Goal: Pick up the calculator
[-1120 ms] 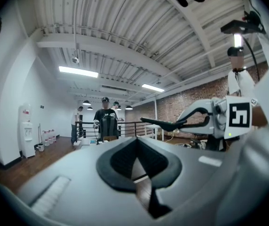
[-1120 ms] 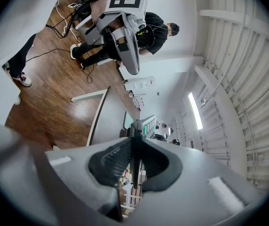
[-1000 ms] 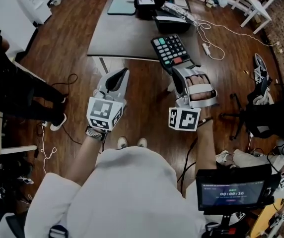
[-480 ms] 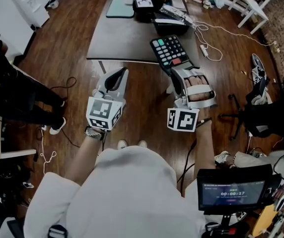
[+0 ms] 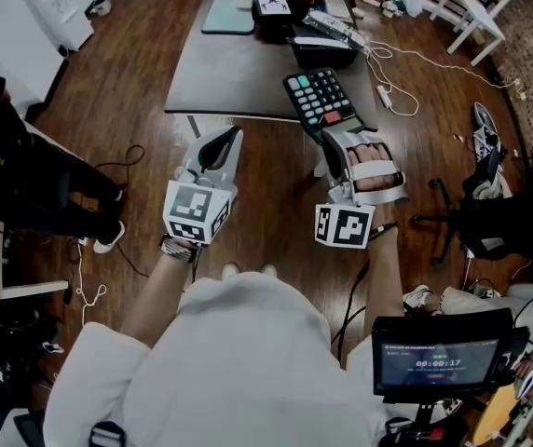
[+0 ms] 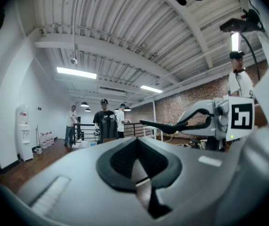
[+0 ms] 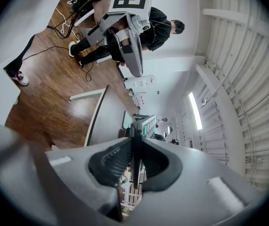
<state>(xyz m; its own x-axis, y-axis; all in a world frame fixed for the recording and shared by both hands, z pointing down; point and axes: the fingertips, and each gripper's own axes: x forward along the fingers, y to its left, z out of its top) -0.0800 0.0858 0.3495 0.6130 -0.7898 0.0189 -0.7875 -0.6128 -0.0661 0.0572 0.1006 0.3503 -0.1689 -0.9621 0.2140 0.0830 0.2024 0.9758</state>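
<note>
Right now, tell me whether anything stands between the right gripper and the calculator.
Nothing does. The right gripper is shut on the calculator, with its near edge clamped between the jaws, at the near edge of the table. The left gripper hangs apart to the left, jaws together and empty.

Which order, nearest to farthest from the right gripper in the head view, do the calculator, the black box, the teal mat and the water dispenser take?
1. Calculator: clamped in the right gripper.
2. Black box: just behind the calculator, on the table.
3. Teal mat: on the table's far left part.
4. Water dispenser: upper left corner, away from the table.
</note>
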